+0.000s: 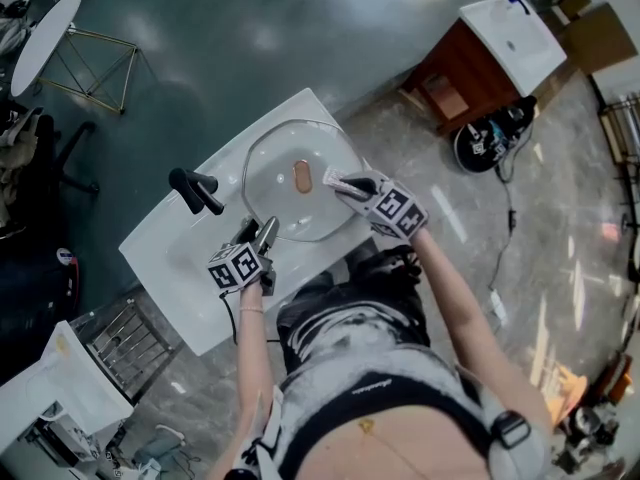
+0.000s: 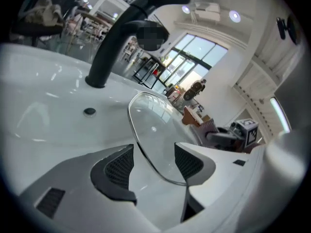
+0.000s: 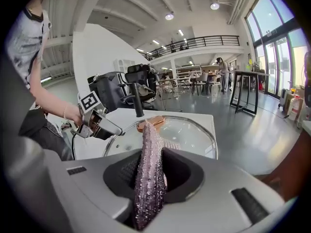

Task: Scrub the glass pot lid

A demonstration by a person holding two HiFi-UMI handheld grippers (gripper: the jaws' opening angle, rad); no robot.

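The glass pot lid (image 1: 275, 203) lies in the white sink (image 1: 190, 278), its copper knob (image 1: 302, 176) facing up. My left gripper (image 1: 262, 236) is at the lid's near rim. In the left gripper view the lid (image 2: 155, 130) edge passes between the spread jaws of that gripper (image 2: 153, 154), with a gap to the left pad (image 2: 119, 166). My right gripper (image 1: 338, 181) hovers over the lid by the knob, shut on a purple sparkly scrub pad (image 3: 148, 178). The right gripper view shows the lid (image 3: 192, 132) and knob (image 3: 151, 125) just beyond the pad's tip, and the left gripper (image 3: 112, 128) at the rim.
A black faucet (image 1: 195, 190) stands on the sink's far left side, close to the lid. A wire rack (image 1: 130, 338) sits left of the counter. A wooden cabinet with a white top (image 1: 480, 58) and a black bag (image 1: 490, 138) are on the floor to the right.
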